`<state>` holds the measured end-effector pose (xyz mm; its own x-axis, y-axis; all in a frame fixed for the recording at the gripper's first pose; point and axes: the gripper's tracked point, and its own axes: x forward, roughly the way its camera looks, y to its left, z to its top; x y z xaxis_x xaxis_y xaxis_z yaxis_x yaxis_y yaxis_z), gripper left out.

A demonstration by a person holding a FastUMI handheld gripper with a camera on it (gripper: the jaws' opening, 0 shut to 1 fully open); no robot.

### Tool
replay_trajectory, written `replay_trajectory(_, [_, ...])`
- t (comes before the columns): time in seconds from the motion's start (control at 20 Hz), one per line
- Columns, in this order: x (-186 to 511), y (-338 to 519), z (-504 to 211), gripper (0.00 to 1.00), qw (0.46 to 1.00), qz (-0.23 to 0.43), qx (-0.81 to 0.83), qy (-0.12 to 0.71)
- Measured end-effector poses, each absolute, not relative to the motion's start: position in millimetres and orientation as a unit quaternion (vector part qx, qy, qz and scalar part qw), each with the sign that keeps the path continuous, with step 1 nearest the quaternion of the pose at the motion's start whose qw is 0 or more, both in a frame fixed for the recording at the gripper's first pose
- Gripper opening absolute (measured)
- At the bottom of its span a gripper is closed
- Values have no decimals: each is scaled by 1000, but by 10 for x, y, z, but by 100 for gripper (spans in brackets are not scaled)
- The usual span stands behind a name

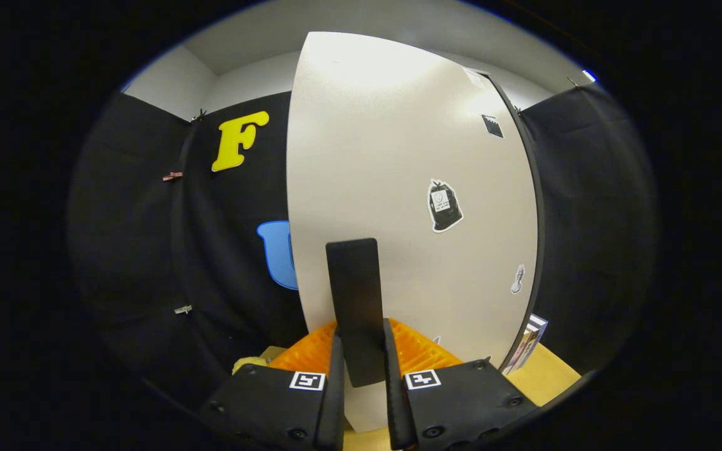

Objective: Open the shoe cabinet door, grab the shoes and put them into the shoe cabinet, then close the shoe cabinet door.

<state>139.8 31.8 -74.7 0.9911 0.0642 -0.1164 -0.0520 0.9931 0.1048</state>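
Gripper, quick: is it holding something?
Gripper: closed on the black handle of the white cabinet door, one finger pressing each side.

The cabinet door (398,188) hides most of the orange thing (420,354) behind it

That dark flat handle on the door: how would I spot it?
Find the big white cabinet door with stickers. Low on it stands a flat, dark, upright handle, its lower end clamped between the gripper fingers. The stickers are small with white outlines; the handle is plain.
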Motion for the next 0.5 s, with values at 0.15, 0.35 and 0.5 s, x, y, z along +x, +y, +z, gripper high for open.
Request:
replay_trajectory(0.15, [1328,278,-726,31,995,57,51,61])
replay_trajectory(0.35, [1203,212,-700,31,993,93,42,59])
replay_trajectory(0.5, [1145,140,-682,31,992,111,39,54])
